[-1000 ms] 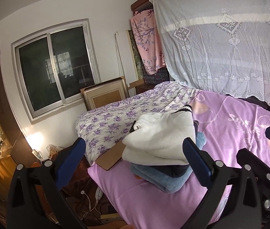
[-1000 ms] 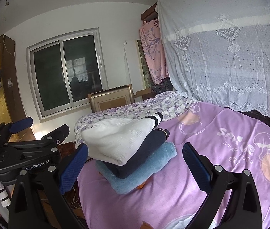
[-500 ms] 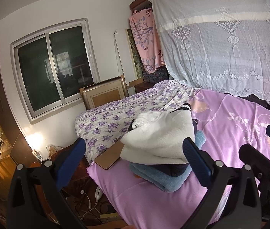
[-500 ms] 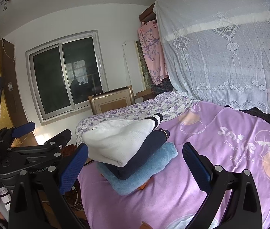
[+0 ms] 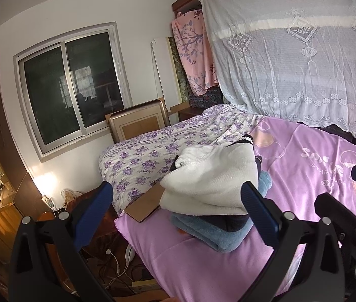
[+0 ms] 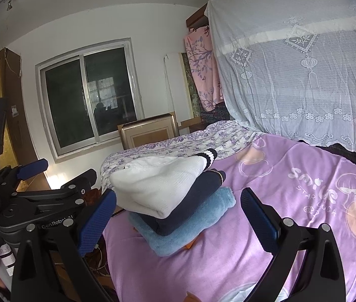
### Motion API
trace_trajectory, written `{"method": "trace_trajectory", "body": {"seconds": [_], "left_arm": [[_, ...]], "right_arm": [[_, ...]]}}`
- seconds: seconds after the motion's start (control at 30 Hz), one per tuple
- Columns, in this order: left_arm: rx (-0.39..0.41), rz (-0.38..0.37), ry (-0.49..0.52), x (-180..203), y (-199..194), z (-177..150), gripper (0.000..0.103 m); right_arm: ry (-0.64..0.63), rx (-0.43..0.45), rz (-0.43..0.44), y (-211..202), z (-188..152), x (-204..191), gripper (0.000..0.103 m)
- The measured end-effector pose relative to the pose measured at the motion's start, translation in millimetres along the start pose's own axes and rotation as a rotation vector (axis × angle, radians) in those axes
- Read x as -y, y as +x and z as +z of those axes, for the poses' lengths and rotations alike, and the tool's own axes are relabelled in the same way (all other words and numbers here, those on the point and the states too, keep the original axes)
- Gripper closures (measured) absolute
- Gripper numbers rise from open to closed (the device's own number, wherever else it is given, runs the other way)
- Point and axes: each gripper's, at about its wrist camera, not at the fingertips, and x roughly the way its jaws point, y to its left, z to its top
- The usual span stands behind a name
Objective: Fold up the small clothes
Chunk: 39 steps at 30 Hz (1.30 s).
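Left gripper point(image 5: 176, 207) and right gripper point(image 6: 178, 214) both spread wide, empty, held level just short of the folded stack point(image 6: 170, 201): white knit point(image 5: 210, 178) on navy on blue towel. Stack sits at the pink sheet's point(image 6: 253, 251) near corner. Left unit reads "GenRobot.AI", "Data Acquisition System"; sheet past the stack reads "smile", "STAR LUCK".

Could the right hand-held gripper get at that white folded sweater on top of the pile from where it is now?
Probably yes. The right hand-held gripper is open, and the white sweater lies uncovered atop the pile, straight ahead with nothing between them.
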Motion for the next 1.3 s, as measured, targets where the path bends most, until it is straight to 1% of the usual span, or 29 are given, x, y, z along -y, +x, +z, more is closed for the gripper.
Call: {"method": "trace_trajectory", "body": {"seconds": [0.8, 1.1, 1.3], "left_arm": [[-0.016, -0.013, 0.006, 2.0, 6.6, -2.7, 0.004], [0.000, -0.012, 0.012, 3.8, 6.5, -2.4, 0.004], [-0.013, -0.022, 0.010, 3.9, 8.8, 0.0, 0.004]], "right_arm": [[0.001, 0.001, -0.003, 0.6, -0.1, -0.5, 0.003], [0.003, 0.003, 0.002, -1.6, -0.4, 0.9, 0.003], [0.002, 0.002, 0.003, -2.5, -0.7, 2.0, 0.003]]}}
